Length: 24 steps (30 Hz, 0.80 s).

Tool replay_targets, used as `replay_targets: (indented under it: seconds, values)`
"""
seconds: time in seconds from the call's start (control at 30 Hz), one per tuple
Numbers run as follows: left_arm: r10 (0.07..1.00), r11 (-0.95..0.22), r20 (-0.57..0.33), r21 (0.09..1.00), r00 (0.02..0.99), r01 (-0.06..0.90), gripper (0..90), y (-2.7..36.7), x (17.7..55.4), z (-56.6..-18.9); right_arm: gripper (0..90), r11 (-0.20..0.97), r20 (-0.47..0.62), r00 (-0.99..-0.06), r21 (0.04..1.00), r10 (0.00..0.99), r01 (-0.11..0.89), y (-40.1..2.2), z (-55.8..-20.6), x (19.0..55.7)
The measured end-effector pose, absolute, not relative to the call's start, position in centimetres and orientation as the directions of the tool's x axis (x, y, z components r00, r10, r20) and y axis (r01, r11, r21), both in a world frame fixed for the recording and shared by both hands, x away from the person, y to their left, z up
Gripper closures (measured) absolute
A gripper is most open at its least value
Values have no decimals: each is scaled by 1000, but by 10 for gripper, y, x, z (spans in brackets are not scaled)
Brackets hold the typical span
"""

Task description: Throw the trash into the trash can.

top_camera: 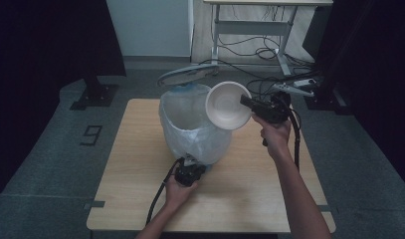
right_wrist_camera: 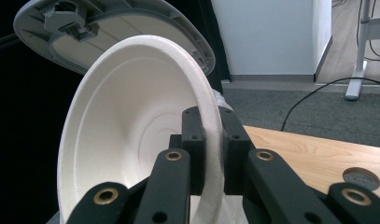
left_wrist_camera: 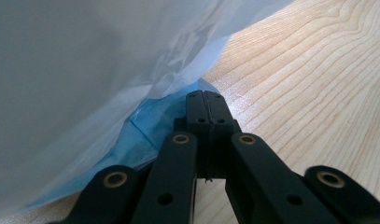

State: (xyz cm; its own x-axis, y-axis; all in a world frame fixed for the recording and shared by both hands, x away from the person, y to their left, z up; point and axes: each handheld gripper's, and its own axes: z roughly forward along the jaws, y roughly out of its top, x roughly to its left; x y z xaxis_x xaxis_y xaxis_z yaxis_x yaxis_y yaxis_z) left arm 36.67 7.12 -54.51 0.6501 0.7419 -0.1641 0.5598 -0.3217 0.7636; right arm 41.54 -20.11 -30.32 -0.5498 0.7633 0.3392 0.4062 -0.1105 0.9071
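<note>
Now my right gripper (right_wrist_camera: 208,140) pinching foam bowl (top_camera: 228,105) rim, frame centre: light, crushable. Left gripper (left_wrist_camera: 207,109) pressed on thin bin liner (top_camera: 192,129), slippery.

Lab or studio room set up for recording.
Dark curtains (top_camera: 41,45) at both sides, grey carpet floor (top_camera: 50,149) marked with tape and a number 9 (top_camera: 92,135), loose cables (top_camera: 254,50) and a power strip (top_camera: 302,83) under a height-adjustable desk (top_camera: 250,25), one small wooden table (top_camera: 140,164) in the middle.
</note>
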Motion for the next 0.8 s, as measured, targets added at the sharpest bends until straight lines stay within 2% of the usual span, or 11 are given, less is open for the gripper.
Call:
replay_targets:
  seconds: [0.8]
  values:
    - [741, -324, -162, 764, 652, 558, 900, 71, 367, -545, 825, -95, 344, -573, 903, 744, 418, -171, -299, 433]
